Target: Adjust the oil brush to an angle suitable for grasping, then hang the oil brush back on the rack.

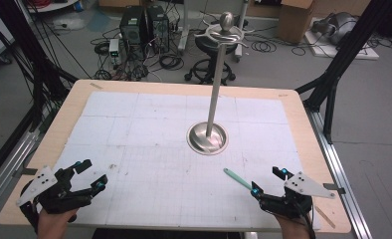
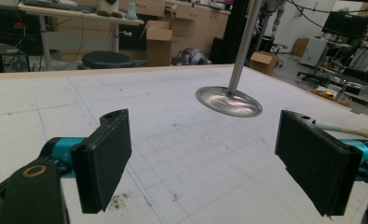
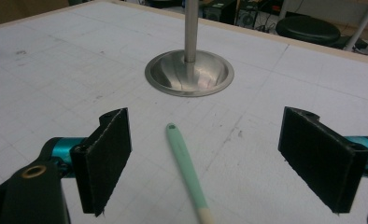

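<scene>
Both tools, the left tool (image 1: 88,175) and the right tool (image 1: 268,180), rest released at the bench's (image 1: 184,87) near edge, a green handle (image 3: 187,173) lying between the right jaws, near the metal stand (image 1: 208,136).

High view: the forearms are cut off by the bottom edge, and the near end of the green tool (image 1: 237,178) is hidden behind the right hand-held gripper (image 1: 268,180). The hooks at the top of the stand (image 1: 215,94) are too small to be counted.

Left gripper view: the stand's pole (image 2: 242,44) is cut off by the top edge; a pale handle (image 2: 355,131) is partly hidden behind the left hand-held gripper (image 2: 219,161).

Right gripper view: the pole (image 3: 190,30) is cut off at the top, and the tool (image 3: 187,172) at the bottom edge, so its working end cannot be told.
</scene>
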{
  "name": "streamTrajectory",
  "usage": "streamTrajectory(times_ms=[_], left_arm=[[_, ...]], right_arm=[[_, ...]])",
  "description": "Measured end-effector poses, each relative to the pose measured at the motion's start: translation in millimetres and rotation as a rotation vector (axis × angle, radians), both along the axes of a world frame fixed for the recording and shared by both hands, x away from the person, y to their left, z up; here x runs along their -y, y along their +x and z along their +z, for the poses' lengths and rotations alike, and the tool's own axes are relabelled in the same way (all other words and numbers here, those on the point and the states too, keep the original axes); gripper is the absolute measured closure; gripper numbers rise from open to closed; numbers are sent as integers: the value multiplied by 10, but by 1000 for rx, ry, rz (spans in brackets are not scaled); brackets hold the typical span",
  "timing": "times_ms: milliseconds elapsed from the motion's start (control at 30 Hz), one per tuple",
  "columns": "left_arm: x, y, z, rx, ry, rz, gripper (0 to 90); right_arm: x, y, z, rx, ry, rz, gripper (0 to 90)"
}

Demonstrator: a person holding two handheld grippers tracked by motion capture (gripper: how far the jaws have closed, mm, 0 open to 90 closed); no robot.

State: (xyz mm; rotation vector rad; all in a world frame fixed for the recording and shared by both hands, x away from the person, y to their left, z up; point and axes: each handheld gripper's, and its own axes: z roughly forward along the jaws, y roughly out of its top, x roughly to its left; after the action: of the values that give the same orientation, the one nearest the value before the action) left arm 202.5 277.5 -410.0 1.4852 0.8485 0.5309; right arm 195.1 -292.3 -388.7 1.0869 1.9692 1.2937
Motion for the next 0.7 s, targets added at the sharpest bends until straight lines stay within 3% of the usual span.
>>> streamTrajectory(times_ms=[267, 367, 700], left_arm=[[13, 9, 1, -2, 1, -1, 192], [17, 10, 0, -1, 4, -4, 192], [2, 11, -3, -6, -8, -3, 192]], right_arm=[[56, -8, -18, -6, 0, -2, 163], [78, 9, -12, -2, -13, -41, 163], [109, 88, -84, -61, -24, -4, 163]])
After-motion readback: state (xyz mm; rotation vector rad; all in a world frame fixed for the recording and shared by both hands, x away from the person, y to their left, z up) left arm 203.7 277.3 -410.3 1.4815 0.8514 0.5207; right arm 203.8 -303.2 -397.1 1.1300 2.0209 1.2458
